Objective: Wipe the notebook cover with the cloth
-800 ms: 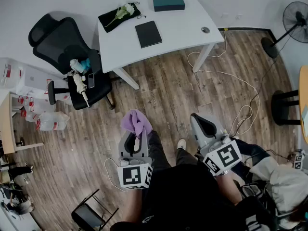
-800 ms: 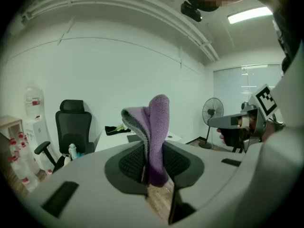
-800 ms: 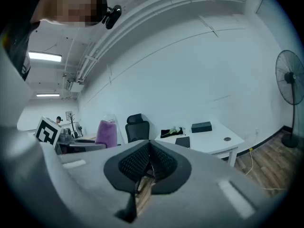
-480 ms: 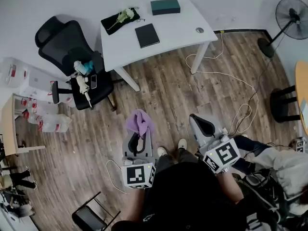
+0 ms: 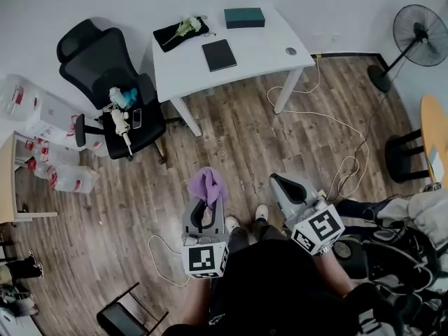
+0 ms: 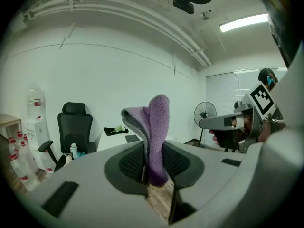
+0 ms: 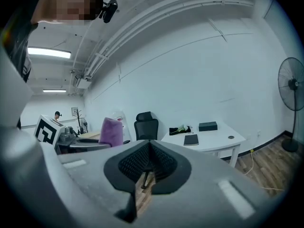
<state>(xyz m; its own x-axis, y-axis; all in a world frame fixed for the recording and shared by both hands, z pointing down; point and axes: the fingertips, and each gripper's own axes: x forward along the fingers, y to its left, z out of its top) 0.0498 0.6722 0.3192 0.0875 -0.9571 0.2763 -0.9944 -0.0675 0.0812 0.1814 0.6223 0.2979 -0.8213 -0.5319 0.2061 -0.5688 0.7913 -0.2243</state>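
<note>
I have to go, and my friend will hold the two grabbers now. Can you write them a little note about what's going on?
Left gripper: shut on the purple cloth, which sticks up from between its jaws.
Right gripper: jaws together, nothing in them.
Black notebook: lies flat on the white table, across the wood floor from where you stand, out of reach for now.
Done: the cloth is in hand.
Left: walk up to the table and wipe the notebook cover with the cloth. The free right gripper could probably steady the notebook.
</note>
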